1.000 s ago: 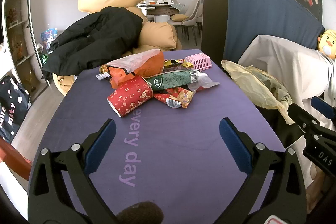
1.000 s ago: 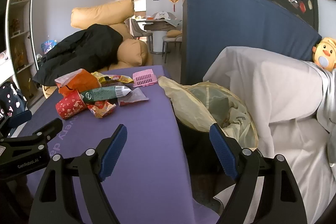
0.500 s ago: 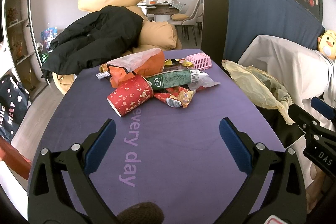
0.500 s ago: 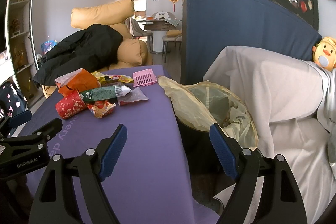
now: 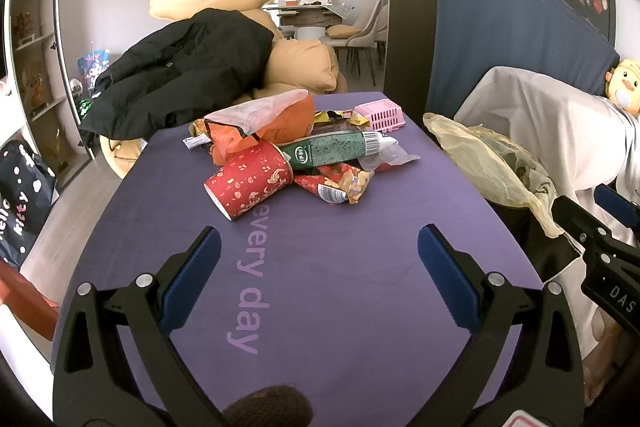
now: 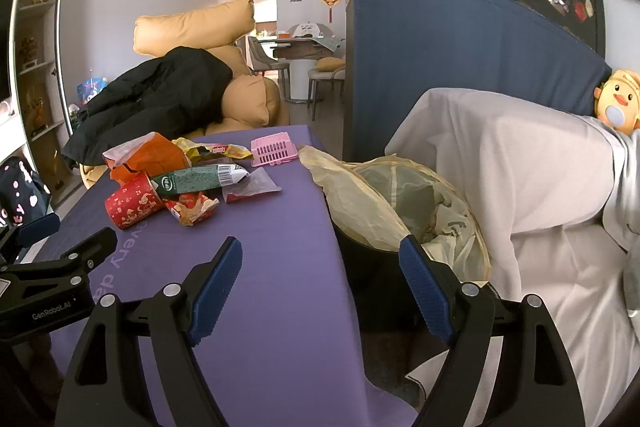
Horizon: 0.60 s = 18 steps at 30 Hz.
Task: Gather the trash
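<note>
A pile of trash lies at the far end of the purple table (image 5: 340, 287): a red paper cup (image 5: 250, 179) on its side, a green tube (image 5: 332, 151), an orange bag (image 5: 272, 119), red snack wrappers (image 5: 336, 183), a clear wrapper (image 5: 390, 157) and a small pink basket (image 5: 380, 113). My left gripper (image 5: 320, 255) is open over the bare table, short of the cup. My right gripper (image 6: 320, 267) is open, straddling the table's right edge beside the trash bin (image 6: 408, 203) lined with a yellowish bag. In the right wrist view the red cup (image 6: 134, 201) and the green tube (image 6: 196, 179) lie far left.
A white-covered sofa (image 6: 520, 167) stands right of the bin, with a duck plush (image 6: 618, 103) on it. Behind the table sit tan cushions (image 5: 296, 67) and a black jacket (image 5: 180, 67). A dark blue partition (image 6: 460, 67) rises at the back right. Shelves (image 5: 32, 47) line the left wall.
</note>
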Tool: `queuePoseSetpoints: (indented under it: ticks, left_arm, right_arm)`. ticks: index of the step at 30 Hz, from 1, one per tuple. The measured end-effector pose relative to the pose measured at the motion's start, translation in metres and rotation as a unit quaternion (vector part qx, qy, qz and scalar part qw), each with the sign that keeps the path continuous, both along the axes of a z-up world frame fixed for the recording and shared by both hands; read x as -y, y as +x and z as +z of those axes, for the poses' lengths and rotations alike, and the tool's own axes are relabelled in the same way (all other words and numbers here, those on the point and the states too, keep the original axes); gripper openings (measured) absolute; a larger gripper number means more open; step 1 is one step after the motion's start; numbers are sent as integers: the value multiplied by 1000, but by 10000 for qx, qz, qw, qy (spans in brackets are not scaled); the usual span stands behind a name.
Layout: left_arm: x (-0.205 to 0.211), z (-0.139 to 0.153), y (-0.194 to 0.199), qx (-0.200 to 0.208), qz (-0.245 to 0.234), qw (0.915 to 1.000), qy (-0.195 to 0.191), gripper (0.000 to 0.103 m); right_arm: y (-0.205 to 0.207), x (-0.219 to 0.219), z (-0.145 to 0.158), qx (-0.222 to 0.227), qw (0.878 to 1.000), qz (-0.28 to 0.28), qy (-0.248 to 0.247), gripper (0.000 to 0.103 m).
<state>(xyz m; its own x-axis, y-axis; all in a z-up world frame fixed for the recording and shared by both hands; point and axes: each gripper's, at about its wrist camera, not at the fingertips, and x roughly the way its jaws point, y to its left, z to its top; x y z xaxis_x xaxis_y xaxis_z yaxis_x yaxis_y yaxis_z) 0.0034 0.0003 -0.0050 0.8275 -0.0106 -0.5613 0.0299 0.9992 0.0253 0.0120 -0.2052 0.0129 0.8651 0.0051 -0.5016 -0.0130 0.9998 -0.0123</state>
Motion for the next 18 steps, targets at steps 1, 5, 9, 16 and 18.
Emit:
queuePoseSetpoints:
  ticks: [1, 5, 9, 16, 18]
  left_arm:
    - [0, 0, 0, 0, -2, 10000, -1, 95]
    - [-1, 0, 0, -4, -3, 10000, -2, 95]
    - [-1, 0, 1, -8, -3, 10000, -5, 95]
    - [-1, 0, 1, -11, -7, 10000, -9, 95]
    - [-2, 1, 1, -10, -5, 10000, -11, 95]
  right_arm:
    - [0, 0, 0, 0, 10000, 1, -1, 77]
    - [0, 0, 0, -5, 10000, 1, 5, 77]
    - [0, 0, 0, -3, 10000, 4, 3, 77]
    - [0, 1, 0, -9, 10000, -3, 11, 77]
    - [0, 1, 0, -1, 10000, -5, 3, 77]
